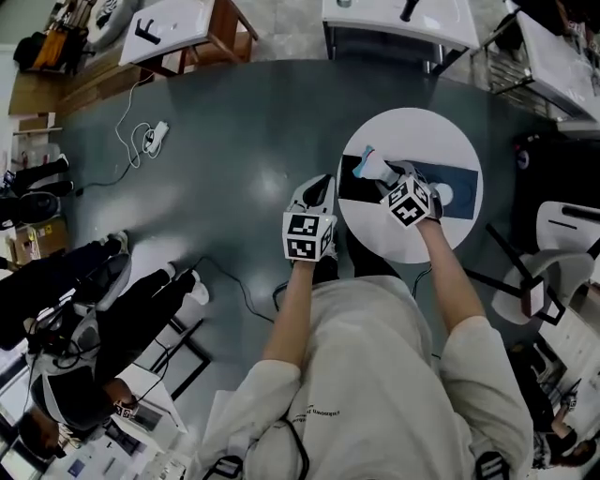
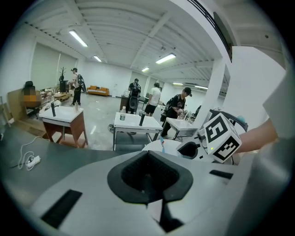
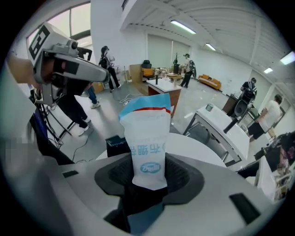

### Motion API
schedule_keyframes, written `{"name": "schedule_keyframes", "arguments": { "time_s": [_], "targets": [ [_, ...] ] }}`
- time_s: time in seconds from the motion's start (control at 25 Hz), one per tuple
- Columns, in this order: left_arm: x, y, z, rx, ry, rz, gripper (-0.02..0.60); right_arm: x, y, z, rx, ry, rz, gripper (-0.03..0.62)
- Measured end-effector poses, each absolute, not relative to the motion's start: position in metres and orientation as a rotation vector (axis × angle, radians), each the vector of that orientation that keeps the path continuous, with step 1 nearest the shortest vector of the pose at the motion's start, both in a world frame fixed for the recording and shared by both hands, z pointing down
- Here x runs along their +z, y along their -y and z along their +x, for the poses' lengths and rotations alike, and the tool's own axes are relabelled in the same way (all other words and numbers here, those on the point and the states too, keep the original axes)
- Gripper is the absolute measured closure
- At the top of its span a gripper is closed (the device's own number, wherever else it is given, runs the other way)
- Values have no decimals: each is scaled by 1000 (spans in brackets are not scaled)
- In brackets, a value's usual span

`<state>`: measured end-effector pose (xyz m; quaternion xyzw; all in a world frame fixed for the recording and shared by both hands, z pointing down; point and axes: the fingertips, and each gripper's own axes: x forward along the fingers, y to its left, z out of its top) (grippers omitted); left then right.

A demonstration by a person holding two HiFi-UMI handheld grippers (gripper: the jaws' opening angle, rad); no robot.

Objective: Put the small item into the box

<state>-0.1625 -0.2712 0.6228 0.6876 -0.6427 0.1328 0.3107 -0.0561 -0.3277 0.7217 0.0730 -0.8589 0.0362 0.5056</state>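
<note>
A small white packet with a blue top (image 3: pixel 148 138) stands upright between the jaws of my right gripper (image 3: pixel 148 177), which is shut on its lower end. In the head view this gripper (image 1: pixel 380 173) holds the packet (image 1: pixel 373 167) over the left end of a flat dark blue box (image 1: pixel 455 192) lying on a round white table (image 1: pixel 412 131). My left gripper (image 1: pixel 322 183) hovers beside the table's left edge, its jaws together with nothing in them (image 2: pixel 147 177). From the left gripper view I see the right gripper's marker cube (image 2: pixel 221 136).
A dark grey floor (image 1: pixel 216 141) surrounds the round table, with a white cable and power strip (image 1: pixel 150 136) at the left. White desks (image 1: pixel 398 19) stand at the back. A white chair (image 1: pixel 562 234) sits to the right. Several people stand far off in the room.
</note>
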Motion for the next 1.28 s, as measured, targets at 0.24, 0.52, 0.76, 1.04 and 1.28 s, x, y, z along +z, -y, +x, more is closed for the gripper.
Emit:
{"name": "schedule_keyframes", "arguments": {
  "time_s": [0.24, 0.52, 0.76, 1.04, 1.28],
  "targets": [
    [635, 272, -169, 332, 1715, 1748, 560, 747, 320, -76, 52, 2038, 22, 387],
    [634, 269, -169, 320, 1751, 1716, 561, 779, 307, -71, -64, 1917, -118, 387],
    [639, 256, -174, 322, 1772, 1678, 560, 800, 302, -65, -146, 1810, -145, 387],
    [638, 243, -185, 310, 1796, 1641, 560, 816, 303, -57, -248, 1656, -175, 387],
    [636, 234, -186, 308, 1806, 1633, 560, 820, 303, -59, -203, 1644, -137, 387]
  ]
}}
